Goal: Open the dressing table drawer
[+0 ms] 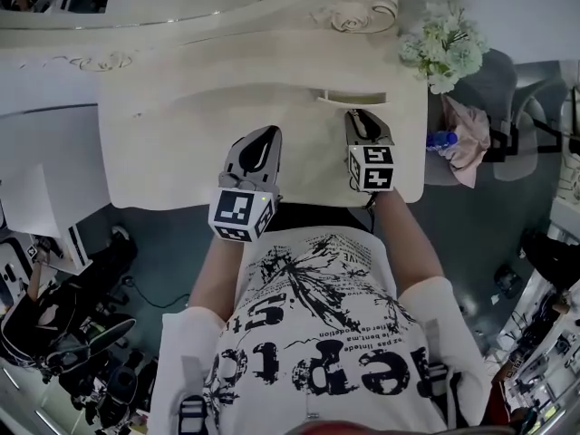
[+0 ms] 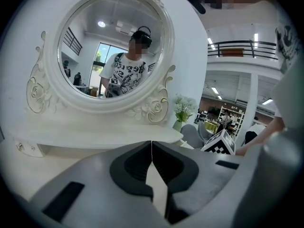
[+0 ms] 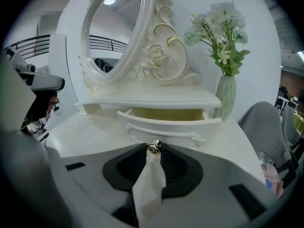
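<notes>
Drawer [image 3: 168, 123]: partly drawn out, far right on worktop [image 3: 85, 132]. Right claw [image 3: 153, 151]: clamped by tips alone on its small knob [image 3: 153, 146]. Left claw [image 2: 152, 148]: closed, nothing held. Risk: knob lost if pull is skewed.

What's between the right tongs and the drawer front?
Only the drawer's metal knob, pinched at the tips of the right tongs; the drawer front sits just behind it. The right gripper view shows this.
</notes>
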### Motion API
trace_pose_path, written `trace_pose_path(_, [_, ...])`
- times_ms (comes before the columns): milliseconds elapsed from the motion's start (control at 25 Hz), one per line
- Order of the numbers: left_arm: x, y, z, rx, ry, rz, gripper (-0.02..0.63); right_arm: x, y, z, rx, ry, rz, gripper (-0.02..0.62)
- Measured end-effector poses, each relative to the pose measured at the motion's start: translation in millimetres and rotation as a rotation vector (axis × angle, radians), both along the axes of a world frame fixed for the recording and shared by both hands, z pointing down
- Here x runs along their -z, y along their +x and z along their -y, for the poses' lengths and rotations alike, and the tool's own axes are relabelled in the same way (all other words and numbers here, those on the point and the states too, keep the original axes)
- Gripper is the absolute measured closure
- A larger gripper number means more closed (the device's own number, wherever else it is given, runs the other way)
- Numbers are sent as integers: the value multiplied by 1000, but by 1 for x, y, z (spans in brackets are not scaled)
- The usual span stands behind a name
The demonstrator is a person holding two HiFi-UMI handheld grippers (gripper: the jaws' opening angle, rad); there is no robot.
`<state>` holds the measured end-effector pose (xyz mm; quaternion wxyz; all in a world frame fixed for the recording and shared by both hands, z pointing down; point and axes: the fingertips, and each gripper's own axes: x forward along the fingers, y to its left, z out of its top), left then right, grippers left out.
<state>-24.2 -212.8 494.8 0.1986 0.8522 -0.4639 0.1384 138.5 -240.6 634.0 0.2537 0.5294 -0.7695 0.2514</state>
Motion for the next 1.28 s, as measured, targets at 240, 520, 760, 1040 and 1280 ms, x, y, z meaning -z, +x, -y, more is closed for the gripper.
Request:
trace_pose_path(240, [2, 4, -3, -11, 10, -5, 586, 0, -1, -19, -10, -5, -6, 491])
trace_pose_path(520, [2, 9, -9, -33, 12, -3, 586, 0, 0, -35, -7, -12, -12, 491])
trace_pose_path(760, [2, 2, -11, -21, 10, 2, 586, -1, 0, -38, -21, -9, 7, 473])
trace_pose_path(1040, [10, 2, -14, -22, 20, 5, 586, 51, 3, -39, -79, 133, 35, 436])
trace_pose_path(1280, [33, 7, -4, -28, 77, -7, 586, 112, -4, -25, -70, 269, 97, 523])
